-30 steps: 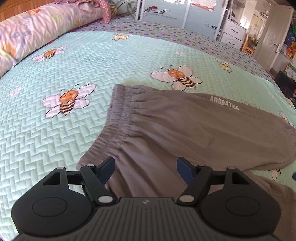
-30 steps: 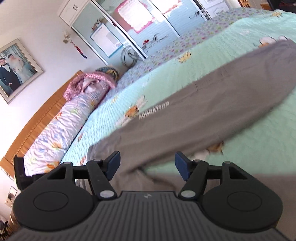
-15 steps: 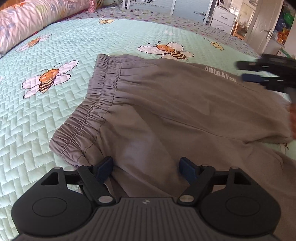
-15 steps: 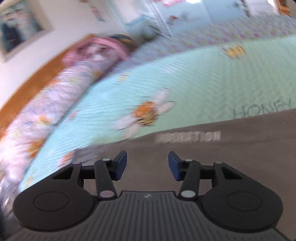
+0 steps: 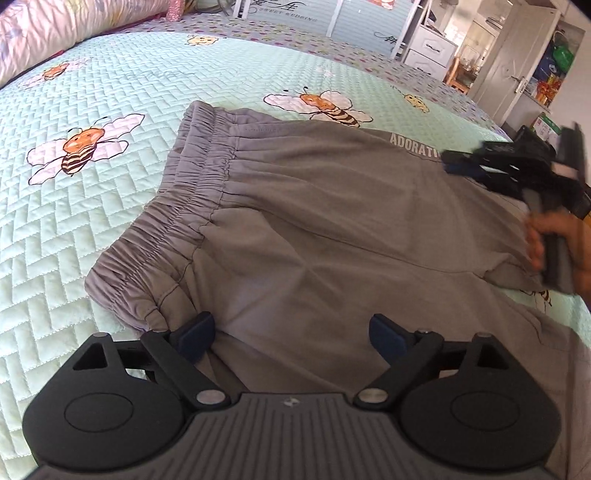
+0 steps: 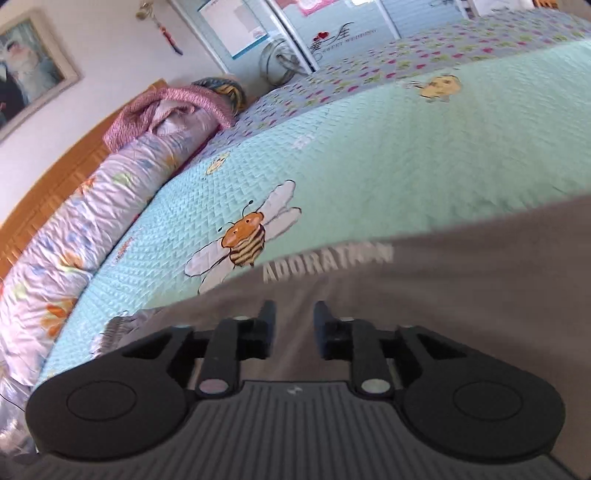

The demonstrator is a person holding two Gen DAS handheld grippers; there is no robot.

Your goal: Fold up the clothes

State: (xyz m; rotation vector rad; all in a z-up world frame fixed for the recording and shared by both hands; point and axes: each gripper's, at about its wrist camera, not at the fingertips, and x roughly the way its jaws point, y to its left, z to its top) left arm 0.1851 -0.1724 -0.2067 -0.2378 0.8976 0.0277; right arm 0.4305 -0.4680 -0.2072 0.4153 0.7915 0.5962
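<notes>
Grey trousers (image 5: 314, 221) lie flat on the bee-print quilt (image 5: 92, 92), with the elastic waistband (image 5: 192, 177) at the left and the legs running off to the right. My left gripper (image 5: 290, 328) is open just above the near leg, close to the waistband's near corner. My right gripper (image 6: 294, 314) hovers low over the far leg (image 6: 461, 288), just below the white "ADORATION" print (image 6: 327, 262). Its fingers stand a narrow gap apart with only flat cloth showing between them. In the left wrist view the right gripper (image 5: 458, 164) comes in from the right, held by a hand (image 5: 554, 236).
A rolled floral duvet (image 6: 110, 206) and a pink blanket (image 6: 166, 107) lie along the wooden headboard (image 6: 55, 177). Wardrobe doors (image 6: 295, 29) stand past the bed's far edge. White drawers (image 5: 428, 51) and a door (image 5: 517, 62) are at the back right.
My right gripper has swung in over the far leg near the print, and its fingers have narrowed. My left gripper has shifted slightly over the near leg and stays open.
</notes>
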